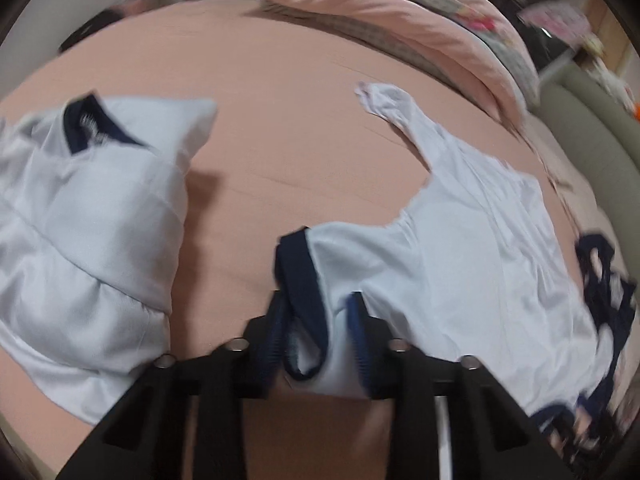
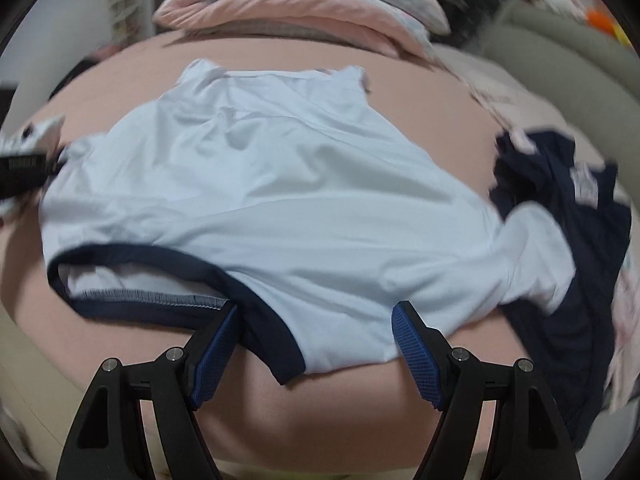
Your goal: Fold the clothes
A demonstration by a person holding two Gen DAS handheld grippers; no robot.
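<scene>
A light blue shirt (image 1: 460, 260) with a navy collar (image 1: 300, 272) lies spread on the pink bed sheet (image 1: 280, 120). My left gripper (image 1: 318, 344) is shut on the bunched collar end of the shirt. In the right wrist view the same shirt (image 2: 260, 180) fills the middle, its navy collar (image 2: 168, 256) nearest the camera. My right gripper (image 2: 316, 348) stands open, its blue pads (image 2: 416, 352) on either side of the shirt's near edge beside the collar. The left gripper (image 2: 24, 172) shows as a black shape at the shirt's far left corner.
A folded light blue shirt (image 1: 88, 220) with navy trim lies on the left of the bed. A crumpled navy garment (image 2: 560, 240) lies on the right, partly under a sleeve. A pink quilt (image 2: 300, 8) is piled at the back, with a beige padded edge (image 2: 560, 52) beyond.
</scene>
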